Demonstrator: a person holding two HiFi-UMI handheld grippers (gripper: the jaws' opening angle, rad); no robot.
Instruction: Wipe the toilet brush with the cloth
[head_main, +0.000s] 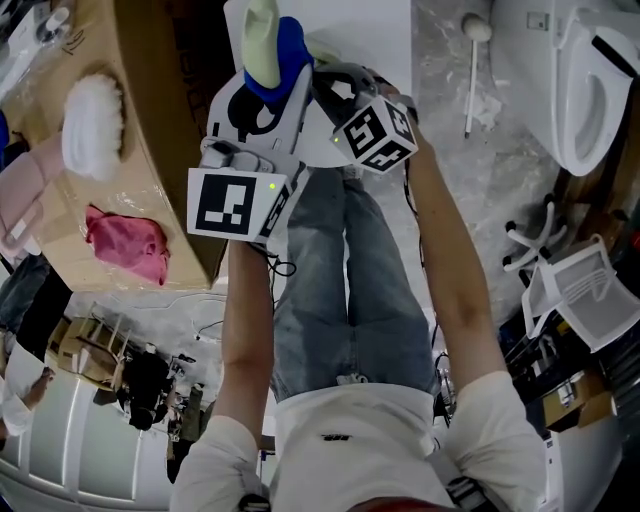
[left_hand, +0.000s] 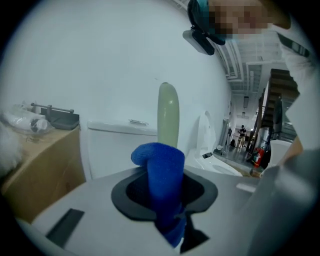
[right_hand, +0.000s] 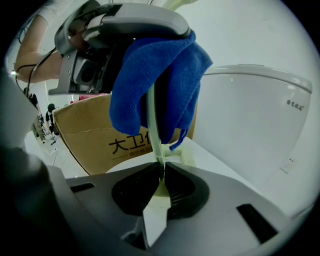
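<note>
We hold the toilet brush steady with our right gripper, its jaws shut tight on the thin green stick, so it cannot wobble. Our left gripper pinches the blue cloth, folded around the stick for rubbing. The right gripper view shows white bristles by the jaws; the left gripper view shows only the round tip on top.
</note>
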